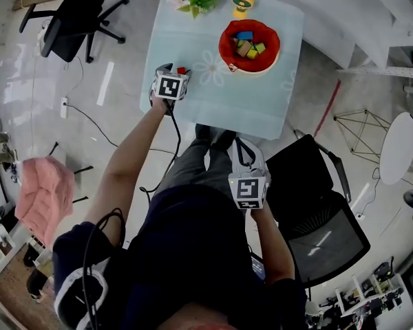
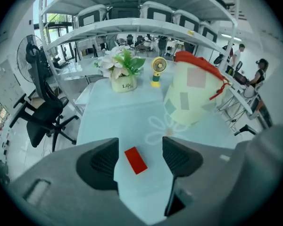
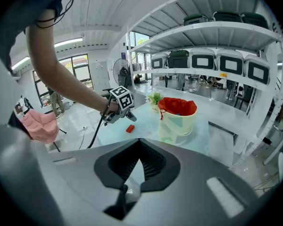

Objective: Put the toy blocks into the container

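The jaws of the left gripper [image 2: 140,147] are held spread over a red toy block [image 2: 135,160], with nothing pinched. A botched grasp is risked: the block is set askew to the pads and could be twisted or skidded across the smooth table [image 2: 108,112] on closing. It is seen lying flat between the jaws, apparently nearer the left one. Beyond it, the red-lined container [image 2: 193,95] is already stocked with blocks [image 1: 249,47]. The right gripper's [image 3: 137,166] jaws are pressed together, empty.

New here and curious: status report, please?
Left gripper open, red block between fingers, ungripped. Right gripper shut, empty. Bucket holds other blocks. Nothing in the way.
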`<state>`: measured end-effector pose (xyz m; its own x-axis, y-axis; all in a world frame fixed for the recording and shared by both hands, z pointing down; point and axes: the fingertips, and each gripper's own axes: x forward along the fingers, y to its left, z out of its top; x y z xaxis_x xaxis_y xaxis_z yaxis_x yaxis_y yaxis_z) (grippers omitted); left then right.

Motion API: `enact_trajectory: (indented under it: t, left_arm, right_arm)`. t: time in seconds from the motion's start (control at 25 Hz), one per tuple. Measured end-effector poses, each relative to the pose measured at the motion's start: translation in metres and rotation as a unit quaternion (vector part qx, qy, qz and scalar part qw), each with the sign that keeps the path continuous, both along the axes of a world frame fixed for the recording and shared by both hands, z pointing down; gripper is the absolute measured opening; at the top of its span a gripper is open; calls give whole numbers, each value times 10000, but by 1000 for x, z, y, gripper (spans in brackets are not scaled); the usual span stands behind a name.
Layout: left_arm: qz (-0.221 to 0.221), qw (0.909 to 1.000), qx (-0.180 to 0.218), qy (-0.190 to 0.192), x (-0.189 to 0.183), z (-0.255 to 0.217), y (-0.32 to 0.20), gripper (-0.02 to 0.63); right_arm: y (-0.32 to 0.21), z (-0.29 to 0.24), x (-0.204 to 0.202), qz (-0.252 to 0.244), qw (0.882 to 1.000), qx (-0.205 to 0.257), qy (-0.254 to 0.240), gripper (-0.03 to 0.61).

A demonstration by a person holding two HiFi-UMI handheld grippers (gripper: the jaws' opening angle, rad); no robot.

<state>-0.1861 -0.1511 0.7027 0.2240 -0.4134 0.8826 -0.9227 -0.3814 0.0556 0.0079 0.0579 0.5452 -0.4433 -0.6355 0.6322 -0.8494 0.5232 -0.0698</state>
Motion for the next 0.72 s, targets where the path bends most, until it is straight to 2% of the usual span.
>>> enact_trajectory:
  t: [0.44,0.72]
  left_arm:
    - [-706,9969,-350,-15,-11,40,11,302]
    - [-1234,9912,-449,148,-11,56,10,291]
  right_arm:
    - [3,8,0,-20,9999,-139,56,0]
    - [1,11,-2,-65,9998,-169,63,0]
